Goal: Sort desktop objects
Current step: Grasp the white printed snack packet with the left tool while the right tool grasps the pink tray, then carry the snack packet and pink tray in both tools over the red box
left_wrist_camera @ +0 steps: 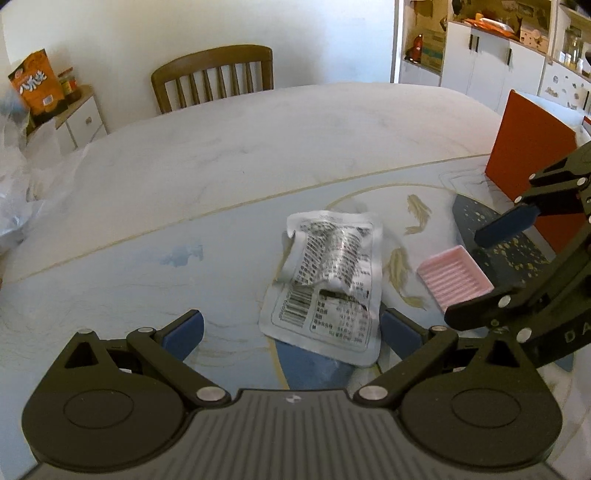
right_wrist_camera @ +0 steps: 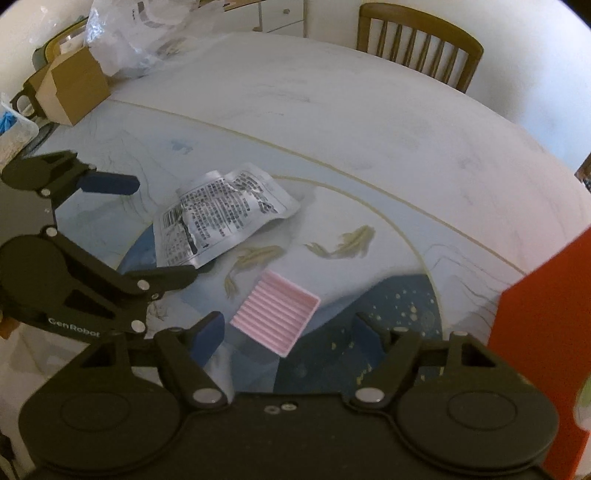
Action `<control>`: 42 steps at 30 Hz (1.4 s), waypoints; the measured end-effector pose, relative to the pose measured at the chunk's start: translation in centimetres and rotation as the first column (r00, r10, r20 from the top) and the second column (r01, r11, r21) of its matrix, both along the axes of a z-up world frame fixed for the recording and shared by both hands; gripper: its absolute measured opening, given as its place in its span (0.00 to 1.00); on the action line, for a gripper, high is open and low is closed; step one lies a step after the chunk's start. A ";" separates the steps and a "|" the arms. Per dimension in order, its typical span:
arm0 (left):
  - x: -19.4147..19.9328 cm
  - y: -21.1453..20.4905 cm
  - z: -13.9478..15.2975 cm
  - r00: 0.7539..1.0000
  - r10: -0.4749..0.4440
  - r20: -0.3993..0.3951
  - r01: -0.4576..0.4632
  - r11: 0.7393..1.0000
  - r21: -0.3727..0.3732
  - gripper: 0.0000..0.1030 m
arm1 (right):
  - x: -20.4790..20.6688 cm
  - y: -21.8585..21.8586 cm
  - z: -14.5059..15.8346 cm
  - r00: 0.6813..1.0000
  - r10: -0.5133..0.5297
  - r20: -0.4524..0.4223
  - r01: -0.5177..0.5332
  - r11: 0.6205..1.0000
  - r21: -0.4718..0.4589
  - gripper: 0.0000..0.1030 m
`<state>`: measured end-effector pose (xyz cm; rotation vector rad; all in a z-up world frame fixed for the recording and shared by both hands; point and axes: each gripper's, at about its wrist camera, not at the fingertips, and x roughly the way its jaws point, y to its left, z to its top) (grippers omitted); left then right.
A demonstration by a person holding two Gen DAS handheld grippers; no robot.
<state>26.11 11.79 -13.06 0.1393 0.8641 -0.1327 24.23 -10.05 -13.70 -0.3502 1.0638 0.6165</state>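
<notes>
A crumpled silver foil packet with black print lies flat on the table mat, just ahead of my left gripper, which is open and empty, its jaws on either side of the packet's near end. The packet also shows in the right wrist view. A small pink ribbed tray lies on the mat just ahead of my right gripper, which is open and empty. The tray also shows in the left wrist view, right of the packet.
A red-orange box stands at the table's right side; it also shows in the right wrist view. A cardboard box and plastic bags sit at the far left. A wooden chair stands behind the table.
</notes>
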 end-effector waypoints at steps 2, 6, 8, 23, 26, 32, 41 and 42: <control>0.5 0.1 0.0 1.000 -0.015 0.004 0.015 1.000 0.005 1.00 | 0.1 0.2 -0.2 1.000 0.003 0.005 -0.003 1.000 -0.005 0.69; 1.3 0.2 -0.1 0.998 -0.061 0.008 0.061 0.998 0.002 0.99 | 0.1 0.4 -0.4 0.999 0.015 0.034 -0.015 1.000 0.013 0.67; 1.5 0.2 -0.1 0.997 -0.083 0.009 0.083 0.997 -0.001 0.99 | 0.0 0.3 -0.4 0.999 0.022 0.042 -0.023 1.000 0.021 0.63; 2.2 -1.6 0.3 0.976 -0.216 0.002 0.216 0.976 -0.035 0.67 | -0.8 0.3 -0.2 0.998 0.037 0.052 -0.039 0.999 0.027 0.54; 2.6 -1.9 0.3 0.974 -0.226 -0.005 0.225 0.973 -0.042 0.62 | -1.2 0.2 -0.1 0.998 0.029 0.050 -0.030 0.999 0.026 0.53; 2.3 -2.5 0.4 0.972 -0.236 -0.003 0.236 0.971 -0.023 0.58 | -2.2 -0.5 0.0 0.999 -0.005 0.043 0.004 1.000 0.030 0.53; 0.9 -2.0 0.8 0.981 -0.191 -0.028 0.186 0.976 -0.112 0.57 | -3.8 -1.9 1.2 0.997 -0.059 0.040 0.057 0.997 0.061 0.53; 0.7 -2.0 0.9 0.982 -0.188 -0.029 0.184 0.976 -0.120 0.57 | -4.0 -2.2 1.4 0.997 -0.065 0.039 0.062 0.996 0.066 0.53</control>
